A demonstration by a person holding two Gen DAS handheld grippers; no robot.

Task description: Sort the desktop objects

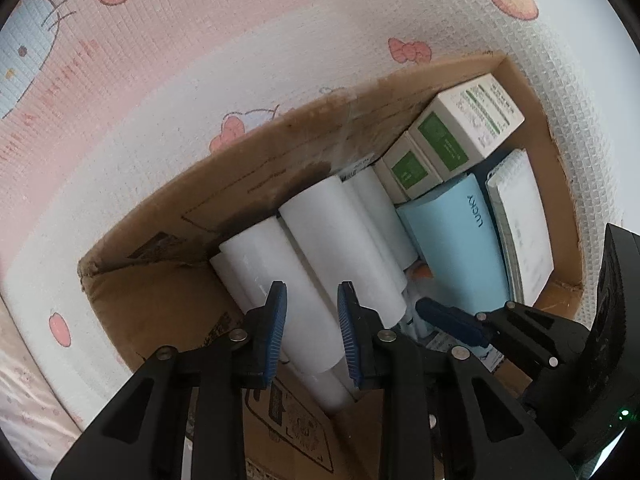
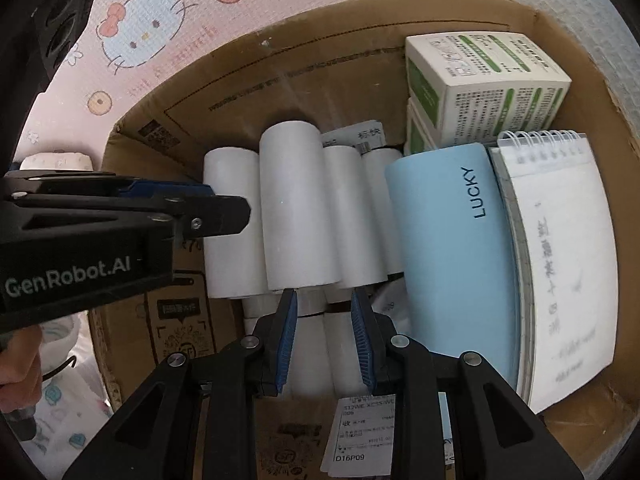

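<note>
A pink and white cartoon-print mat (image 2: 160,40) lies under an open cardboard box (image 2: 280,80). Inside, at the left, plain white cylindrical rolls (image 2: 298,208) lie side by side, matte and unmarked. Next comes a pale blue case (image 2: 452,264) lettered LUCKY, then a spiral notepad (image 2: 560,280) at the right wall. Two white-and-green cartons (image 2: 488,84) are stacked in the far right corner. The left claw (image 1: 312,332) straddles a white roll, its pads not visibly pressing. The right claw (image 2: 324,340) stands narrowly spread over the rolls, holding nothing.
</note>
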